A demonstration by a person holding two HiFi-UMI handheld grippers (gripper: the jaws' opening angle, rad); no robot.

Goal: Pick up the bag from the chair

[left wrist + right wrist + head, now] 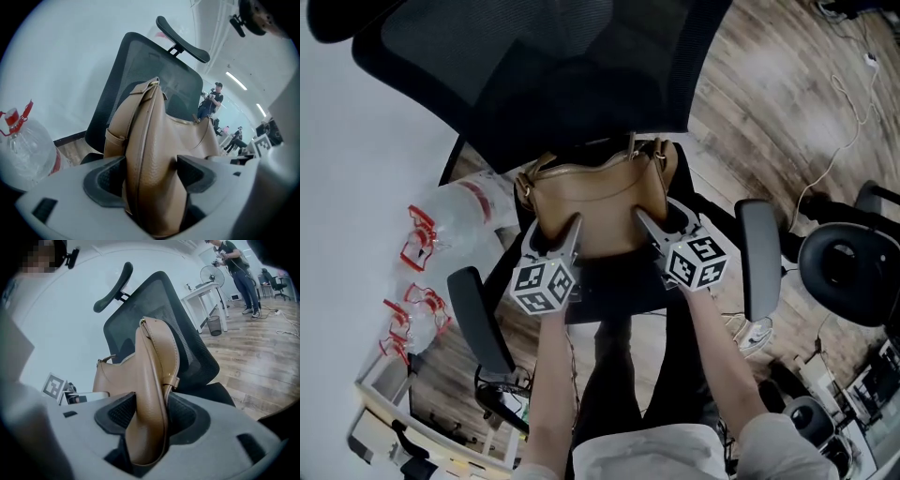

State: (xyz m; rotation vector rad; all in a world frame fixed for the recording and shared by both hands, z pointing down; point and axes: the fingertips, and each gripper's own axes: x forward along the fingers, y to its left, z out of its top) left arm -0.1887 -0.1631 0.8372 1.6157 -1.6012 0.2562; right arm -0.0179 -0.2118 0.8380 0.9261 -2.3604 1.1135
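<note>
Nearest the camera, head view: the person's forearms reach forward and down, one gripper each; left gripper is clamped on the left end of the bag, its dark pads pressed into the tan leather on both faces; right gripper is likewise closed on the right end, pads dug in either side of the seam and strap tab; neither claw empty, neither slack

Bag: tan leather, upright, zip edge on top; long axis runs left to right and spans the two claws, each meeting it end-on from the person's side; both hands equally near, so a two-handed carry; it sits just ahead of the jaws, in front of the mesh back of the chair and over the seat; underside is hidden by the gripper bodies in every view, so cannot tell whether it touches the seat or hangs clear

Judgement: grip secured, the lift is the step in hand; the coming move turns on keeping both claws level with each other, so the long axis stays horizontal and neither end drags out of its pads; armrests flank the grippers, apart from the bag

Further off: clear red-trimmed water bottle left of the chair; wood floor with a pale cable; second chair at right; a person stands far back in the room
</note>
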